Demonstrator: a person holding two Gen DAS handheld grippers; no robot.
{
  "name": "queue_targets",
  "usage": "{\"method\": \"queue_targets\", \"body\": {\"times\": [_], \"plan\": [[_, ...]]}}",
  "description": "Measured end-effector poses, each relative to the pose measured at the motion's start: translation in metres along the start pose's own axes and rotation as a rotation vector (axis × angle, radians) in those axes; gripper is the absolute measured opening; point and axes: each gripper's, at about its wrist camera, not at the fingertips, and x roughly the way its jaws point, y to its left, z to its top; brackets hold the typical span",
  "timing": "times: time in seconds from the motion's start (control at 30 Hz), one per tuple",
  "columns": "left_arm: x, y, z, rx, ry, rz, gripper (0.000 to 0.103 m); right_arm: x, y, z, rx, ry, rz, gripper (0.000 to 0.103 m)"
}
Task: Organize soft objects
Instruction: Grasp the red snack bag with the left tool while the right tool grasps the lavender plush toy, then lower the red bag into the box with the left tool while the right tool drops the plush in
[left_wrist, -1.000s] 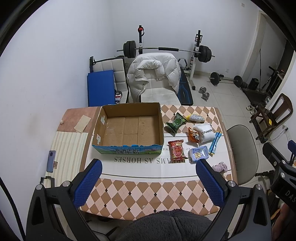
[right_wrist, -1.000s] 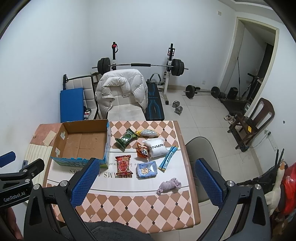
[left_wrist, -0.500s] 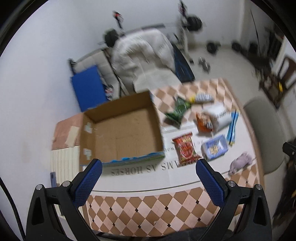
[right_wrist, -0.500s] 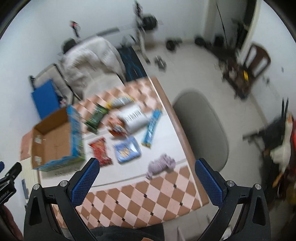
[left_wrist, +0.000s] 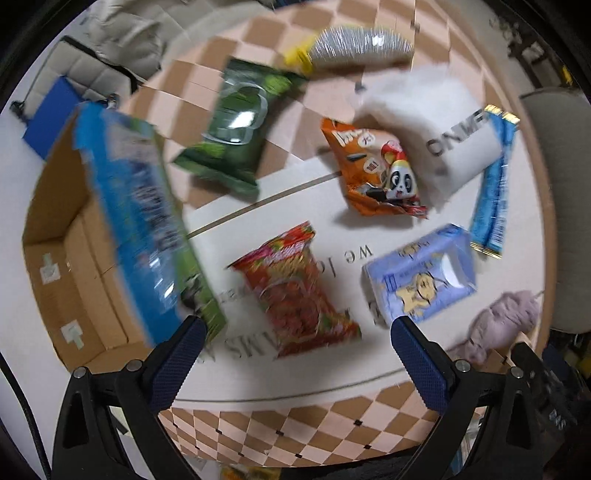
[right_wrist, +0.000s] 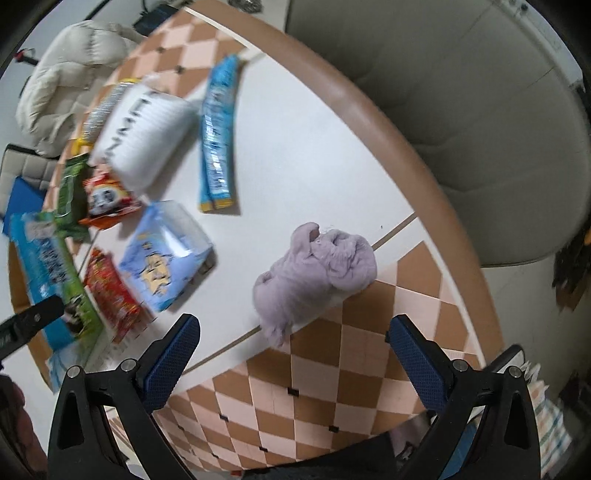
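Note:
My left gripper (left_wrist: 295, 358) is open and empty, low over the table just in front of a red snack bag (left_wrist: 295, 284). An open cardboard box (left_wrist: 92, 236) with a blue printed side stands to its left. A light-blue tissue pack (left_wrist: 421, 277), an orange panda bag (left_wrist: 376, 170), a green bag (left_wrist: 232, 129) and a white roll (left_wrist: 443, 129) lie beyond. My right gripper (right_wrist: 293, 354) is open and empty, just in front of a lilac cloth (right_wrist: 314, 273) near the table's right edge. The cloth also shows in the left wrist view (left_wrist: 502, 325).
A blue stick pack (right_wrist: 218, 133) and a silver-yellow packet (left_wrist: 354, 48) lie further back. A grey chair seat (right_wrist: 480, 129) stands beside the table's brown rim (right_wrist: 369, 107). A white jacket (right_wrist: 66, 74) hangs on a chair behind the table.
Both grippers have dropped from high above down close to the table. The left now faces the red bag, the right faces the lilac cloth. Both stay open.

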Motion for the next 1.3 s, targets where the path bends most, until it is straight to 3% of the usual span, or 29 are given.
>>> {"method": "queue_targets", "body": {"times": [0.13, 0.4, 0.57, 0.63, 0.7, 0.77, 0.8, 0.83, 0.97, 1.13, 1.3], "plan": [[0.03, -0.006, 0.018, 0.008, 0.081, 0.026, 0.103, 0.019, -0.002, 0.006, 0.019, 0.027, 0.003, 0.103], [0.085, 0.003, 0.03, -0.033, 0.225, 0.008, 0.103, 0.048, -0.008, 0.005, 0.048, 0.085, 0.039, 0.103], [0.102, 0.014, 0.023, -0.082, 0.276, -0.057, 0.102, 0.07, -0.01, 0.005, 0.069, 0.129, 0.068, 0.101], [0.103, 0.019, 0.018, -0.092, 0.268, -0.1, 0.095, 0.078, -0.01, 0.004, 0.081, 0.145, 0.077, 0.099], [0.096, 0.027, 0.011, -0.115, 0.264, -0.145, 0.076, 0.088, -0.01, 0.001, 0.096, 0.163, 0.089, 0.092], [0.086, 0.029, 0.003, -0.118, 0.235, -0.127, 0.048, 0.098, -0.012, 0.0, 0.114, 0.181, 0.094, 0.076], [0.08, 0.029, 0.0, -0.115, 0.226, -0.121, 0.047, 0.102, -0.012, -0.001, 0.117, 0.185, 0.091, 0.06], [0.074, 0.029, -0.005, -0.112, 0.203, -0.1, 0.046, 0.106, -0.012, -0.002, 0.116, 0.188, 0.09, 0.051], [0.048, 0.03, -0.032, -0.098, 0.115, -0.055, 0.045, 0.106, -0.004, -0.011, 0.039, 0.149, 0.06, 0.047], [-0.007, 0.047, -0.08, -0.108, 0.009, -0.161, 0.045, 0.081, 0.019, -0.039, -0.15, 0.084, 0.051, 0.047], [-0.08, 0.102, -0.125, -0.151, -0.122, -0.25, 0.045, 0.036, 0.079, -0.07, -0.395, 0.02, 0.089, 0.047]]}}
